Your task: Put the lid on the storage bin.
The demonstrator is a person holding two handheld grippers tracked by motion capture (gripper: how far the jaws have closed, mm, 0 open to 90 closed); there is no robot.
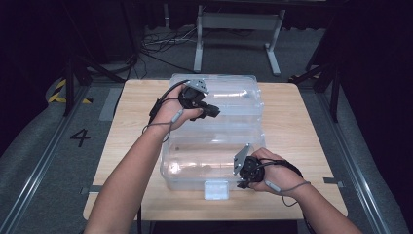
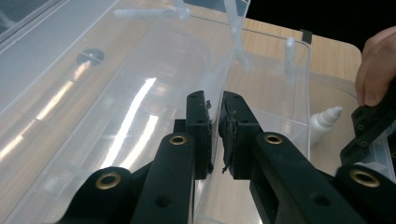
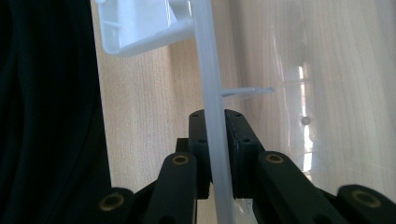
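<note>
A clear plastic storage box stands in the middle of the wooden table, with its clear lid toward the far side. My left gripper reaches over the far left part, and its jaws are closed on a thin clear edge of the lid. A small white dropper bottle lies inside the box. At the near right corner my right gripper is shut on the box's translucent rim, which runs up between its jaws.
A white latch sits at the middle of the box's front edge, also seen as a white latch beside the rim. Bare tabletop lies left and right of the box. A metal stand and cables are on the floor behind.
</note>
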